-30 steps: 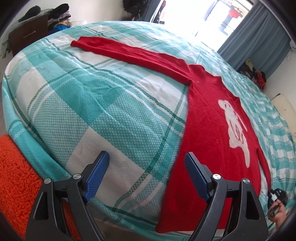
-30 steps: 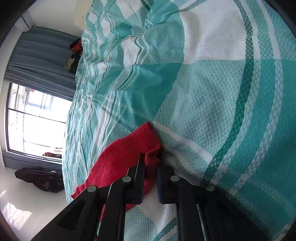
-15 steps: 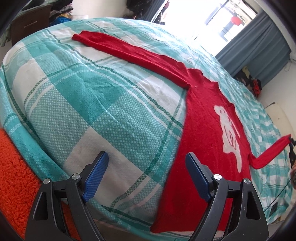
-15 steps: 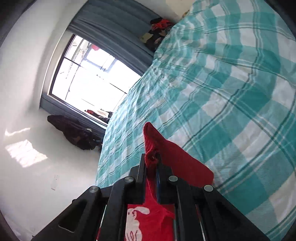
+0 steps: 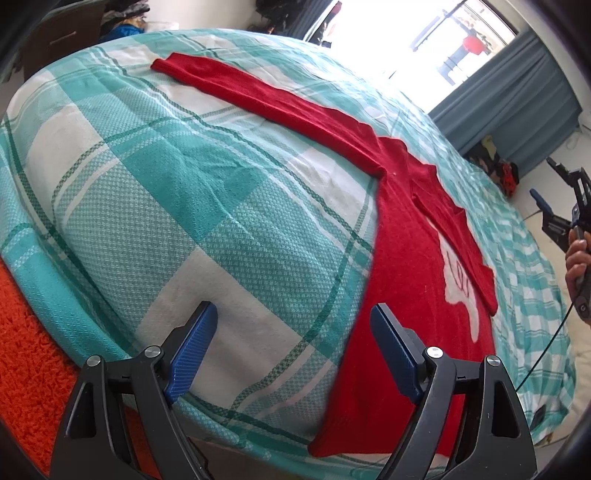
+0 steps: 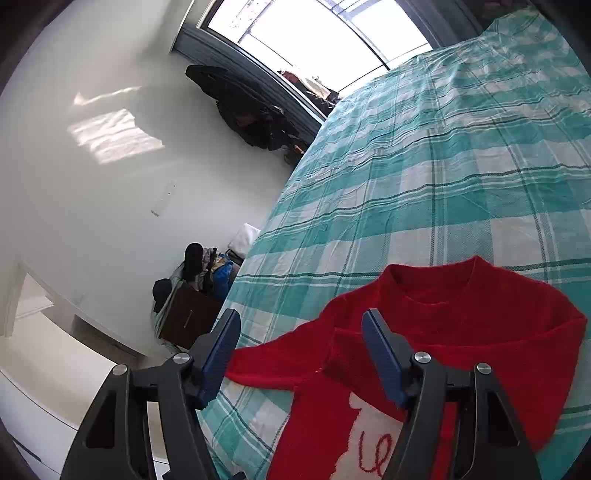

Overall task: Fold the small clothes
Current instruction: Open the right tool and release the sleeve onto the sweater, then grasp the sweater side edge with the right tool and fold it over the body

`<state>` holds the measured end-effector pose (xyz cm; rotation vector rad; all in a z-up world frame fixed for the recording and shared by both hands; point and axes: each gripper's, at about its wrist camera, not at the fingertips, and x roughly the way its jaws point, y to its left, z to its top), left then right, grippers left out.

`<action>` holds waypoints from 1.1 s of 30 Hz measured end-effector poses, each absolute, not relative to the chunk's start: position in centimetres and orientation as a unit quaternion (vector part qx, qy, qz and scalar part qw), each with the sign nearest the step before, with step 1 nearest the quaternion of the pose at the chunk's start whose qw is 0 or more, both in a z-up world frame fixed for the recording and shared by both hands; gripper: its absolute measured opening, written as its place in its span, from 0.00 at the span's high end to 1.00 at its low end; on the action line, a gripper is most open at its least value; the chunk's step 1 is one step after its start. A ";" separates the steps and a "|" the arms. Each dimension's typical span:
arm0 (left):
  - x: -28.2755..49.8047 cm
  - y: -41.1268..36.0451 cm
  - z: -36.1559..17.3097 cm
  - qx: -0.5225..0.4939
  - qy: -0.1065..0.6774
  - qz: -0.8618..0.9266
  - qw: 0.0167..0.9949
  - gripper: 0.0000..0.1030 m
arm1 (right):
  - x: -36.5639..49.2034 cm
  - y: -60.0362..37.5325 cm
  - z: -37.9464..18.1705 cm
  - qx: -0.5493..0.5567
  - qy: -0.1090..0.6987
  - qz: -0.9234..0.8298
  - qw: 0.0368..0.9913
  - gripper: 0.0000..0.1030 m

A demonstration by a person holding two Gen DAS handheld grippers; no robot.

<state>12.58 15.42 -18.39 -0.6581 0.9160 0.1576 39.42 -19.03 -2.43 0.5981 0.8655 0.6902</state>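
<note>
Right claw (image 6: pixel 301 354) is opening with nothing between its pads above the red sweater (image 6: pixel 461 332) on the bed (image 6: pixel 443 166), one sleeve folded across; left claw (image 5: pixel 291 347), wide and empty, likely takes the outstretched sleeve (image 5: pixel 266 99) ahead next.

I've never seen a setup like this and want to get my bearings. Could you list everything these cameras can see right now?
Sweater: one, red with a white picture on the front, lying flat on the bed, one sleeve folded across its chest, the other stretched out.
Bedspread: one, teal and white plaid, covering the bed.
Rug: one, orange and shaggy, on the floor beside the bed.
Window: one, bright, beyond the bed's far end.
Curtain: one, grey-blue, beside the window.
Cabinet: one, dark wood, clothes piled on top, by the wall.
Hand: one, gripping the right claw's handle.
Left claw: black with blue pads, open, empty, above the bed's edge.
Right claw: same, opening, empty, above the sweater.
</note>
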 end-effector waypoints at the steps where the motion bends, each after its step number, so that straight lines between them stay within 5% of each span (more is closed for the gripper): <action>1: 12.7 15.4 -18.4 -0.311 0.434 0.074 0.842 0.17 | 39.5 -20.1 -2.7 0.286 0.404 0.318 0.808 0.33; 7: 13.1 15.2 -18.7 -0.305 0.440 0.079 0.841 0.16 | 40.1 -27.0 -5.8 0.307 0.449 0.257 0.799 0.37; 12: 13.3 14.9 -18.9 -0.296 0.444 0.083 0.841 0.16 | 38.5 -29.7 -16.0 0.298 0.561 0.168 0.753 0.40; 13: 13.3 14.8 -18.9 -0.292 0.445 0.084 0.842 0.16 | 38.1 -30.3 -18.1 0.282 0.584 0.131 0.750 0.45; 14: 13.3 14.7 -18.9 -0.288 0.446 0.084 0.843 0.16 | 37.7 -31.1 -19.8 0.286 0.595 0.111 0.743 0.67; 15: 13.2 14.7 -18.9 -0.285 0.447 0.085 0.844 0.16 | 37.4 -31.9 -20.5 0.303 0.589 0.101 0.742 0.76; 23: 13.6 14.2 -19.2 -0.269 0.455 0.090 0.844 0.13 | 40.8 -33.6 -14.2 0.306 0.513 0.114 0.794 0.74; 27: 13.6 14.0 -19.2 -0.263 0.458 0.091 0.844 0.13 | 43.1 -32.7 -17.2 0.269 0.562 0.052 0.781 0.74; 29: 13.7 13.9 -19.2 -0.263 0.461 0.089 0.843 0.12 | 43.7 -32.5 -20.0 0.239 0.587 0.019 0.773 0.82; 33: 14.1 14.0 -19.4 -0.266 0.463 0.089 0.841 0.10 | 43.3 -32.9 -19.3 0.244 0.540 0.022 0.805 0.80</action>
